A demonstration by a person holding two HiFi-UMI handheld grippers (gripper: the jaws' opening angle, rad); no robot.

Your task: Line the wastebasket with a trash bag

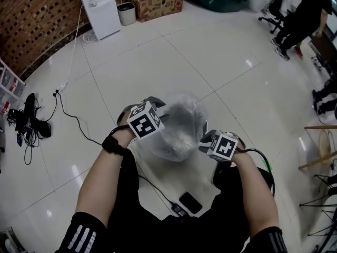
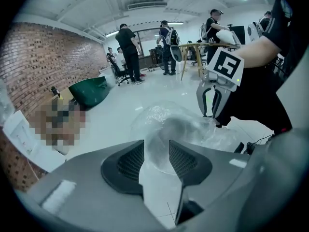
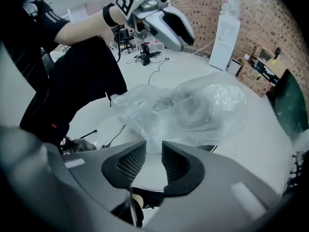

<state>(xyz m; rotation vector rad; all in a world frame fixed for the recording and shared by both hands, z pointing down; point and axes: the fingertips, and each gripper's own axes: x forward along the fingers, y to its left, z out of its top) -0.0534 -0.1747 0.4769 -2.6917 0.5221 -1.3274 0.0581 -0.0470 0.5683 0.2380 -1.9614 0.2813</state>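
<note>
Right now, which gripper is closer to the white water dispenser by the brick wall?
Left. The left gripper is at the edge of the trash bag facing the water dispenser; the right gripper is across the bag, on the side away from it.

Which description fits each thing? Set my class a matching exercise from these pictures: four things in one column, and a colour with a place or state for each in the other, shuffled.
Things:
1 bag
2 water dispenser
3 cardboard box
4 cables

Descriptions:
A brown, at the far side of the room
B clear, puffed up
C black, tangled on the floor
D white, upright by the brick wall

Pairs: 1-B, 2-D, 3-A, 4-C
</note>
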